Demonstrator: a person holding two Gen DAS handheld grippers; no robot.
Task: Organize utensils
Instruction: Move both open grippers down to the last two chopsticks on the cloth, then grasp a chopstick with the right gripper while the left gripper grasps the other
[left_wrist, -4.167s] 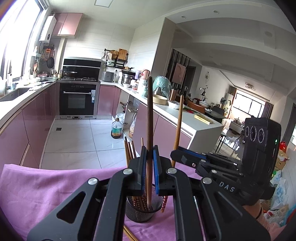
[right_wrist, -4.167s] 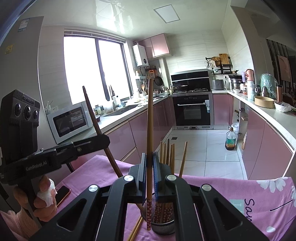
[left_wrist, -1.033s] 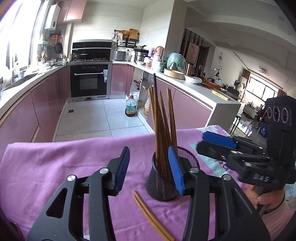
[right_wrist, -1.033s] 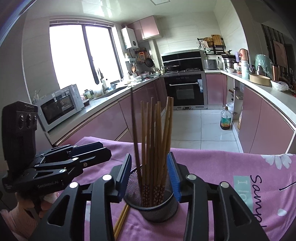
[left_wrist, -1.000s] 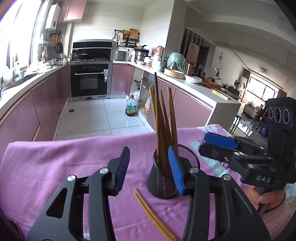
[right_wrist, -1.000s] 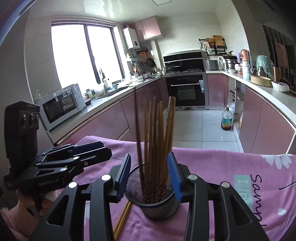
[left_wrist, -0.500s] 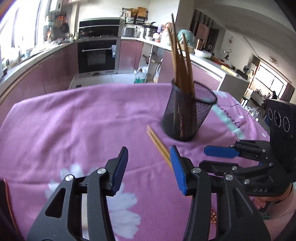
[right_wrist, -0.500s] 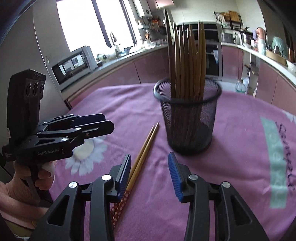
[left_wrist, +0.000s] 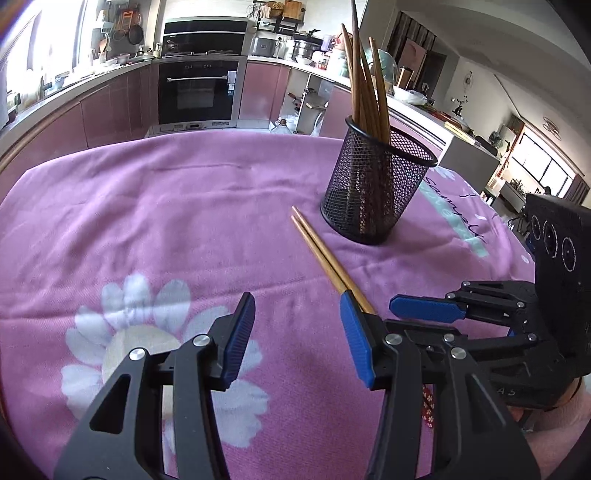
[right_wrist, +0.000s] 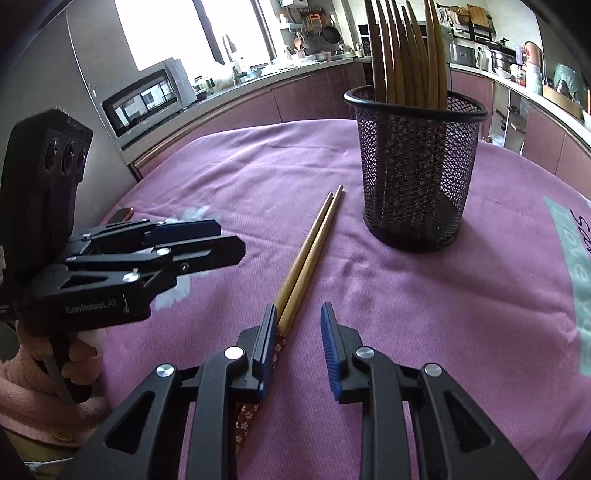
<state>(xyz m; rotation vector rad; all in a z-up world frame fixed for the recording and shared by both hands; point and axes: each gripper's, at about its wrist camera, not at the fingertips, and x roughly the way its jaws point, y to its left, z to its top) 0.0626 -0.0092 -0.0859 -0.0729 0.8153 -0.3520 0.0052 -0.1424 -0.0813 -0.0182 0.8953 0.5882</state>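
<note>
Chopsticks upright in mesh cup

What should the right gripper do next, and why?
Probably shift slightly left, then close. The right gripper is open and its jaws have just been narrowing, but the two loose bamboo chopsticks on the purple tablecloth lie against its left finger, off-centre.

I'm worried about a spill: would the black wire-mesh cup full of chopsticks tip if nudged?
Probably, if pushed near its rim: the black wire-mesh cup looks light, and its tall wooden chopsticks lean well above it. On the purple cloth it would likely catch rather than slide.
</note>
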